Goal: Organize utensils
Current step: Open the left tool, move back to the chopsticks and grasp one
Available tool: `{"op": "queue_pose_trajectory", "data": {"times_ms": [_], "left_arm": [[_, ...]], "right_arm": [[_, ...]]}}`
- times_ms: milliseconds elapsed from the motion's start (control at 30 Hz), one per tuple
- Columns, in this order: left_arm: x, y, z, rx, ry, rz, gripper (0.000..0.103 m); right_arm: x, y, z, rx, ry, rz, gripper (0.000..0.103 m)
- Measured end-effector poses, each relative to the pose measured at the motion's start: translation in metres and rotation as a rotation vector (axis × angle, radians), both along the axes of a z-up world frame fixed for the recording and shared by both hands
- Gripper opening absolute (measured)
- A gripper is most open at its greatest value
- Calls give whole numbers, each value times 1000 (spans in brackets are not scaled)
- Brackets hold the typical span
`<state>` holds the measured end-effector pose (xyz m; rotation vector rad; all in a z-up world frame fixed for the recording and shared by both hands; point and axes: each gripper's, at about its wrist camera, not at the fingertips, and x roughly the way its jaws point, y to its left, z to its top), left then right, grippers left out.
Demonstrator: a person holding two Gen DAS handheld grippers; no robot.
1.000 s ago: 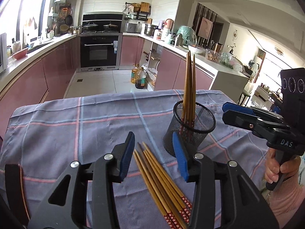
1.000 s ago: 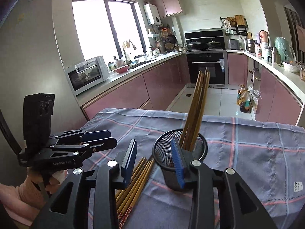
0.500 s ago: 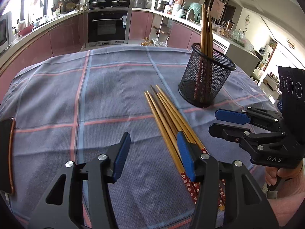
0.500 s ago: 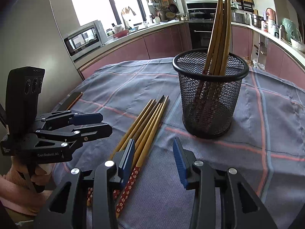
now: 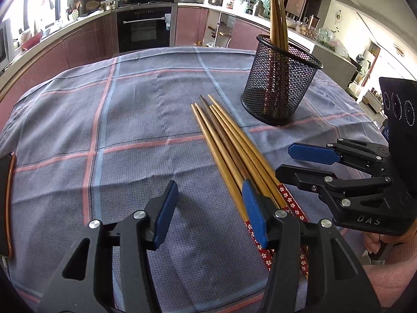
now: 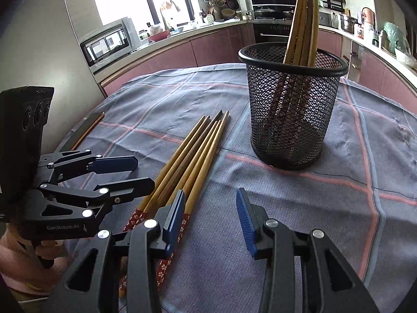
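on the left, the left gripper (image 5: 208,208) hovers low over the plaid tablecloth (image 5: 130,120); its jaws have just been opening and stand apart, only cloth between them. its right finger (image 5: 254,215) covers part of the loose chopsticks (image 5: 229,146), a bundle of golden-brown sticks, one darker, with red flower-printed handle ends, lying flat on the cloth beside the black mesh holder (image 5: 280,88). more chopsticks (image 5: 277,15) stand upright in that holder, leaning together, lower halves dim behind the mesh. on the right, the right gripper (image 6: 211,216) has jaws apart with nothing in them, its left finger (image 6: 174,217) over the floral ends. whether either finger touches the sticks is hard to tell. a dark flat thing (image 5: 6,203) is cut off at the cloth's left edge.
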<state>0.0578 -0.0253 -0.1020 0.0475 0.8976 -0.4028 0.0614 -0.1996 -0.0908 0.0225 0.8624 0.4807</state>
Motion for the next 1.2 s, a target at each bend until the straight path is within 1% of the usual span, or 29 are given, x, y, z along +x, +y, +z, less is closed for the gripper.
{"op": "queue_pose_trajectory", "data": {"times_ms": [333,567,700,767,800,933,1133,1167,1200], "left_arm": [[-1,-3,-3,20,-7,-3,52],[-2,-4,-4,37,-19,-4,51],[-3,-4,-5,52,-24,-2,46],[-3,-3,-5,66,-26,4,41],[-3,-2,-5,65,-24,4,39],[0,1,-4,45,-11,6,39],[7,-6,-5,70,-21,4,38],[8,-7,-5,74,-22,2,38],[9,-8,-5,80,-24,4,34]], "right_arm": [[0,6,-2,-16,-3,-1,39],[0,10,-2,-45,-16,-3,38],[1,8,-2,-51,-10,-10,34],[1,7,-3,-65,-5,-18,28],[1,7,-3,-70,-6,-19,27],[3,9,-3,-79,-6,-19,27],[13,14,-3,-94,-6,-20,27],[15,16,-2,-97,-5,-20,27],[17,17,-3,-104,-7,-21,26]]}}
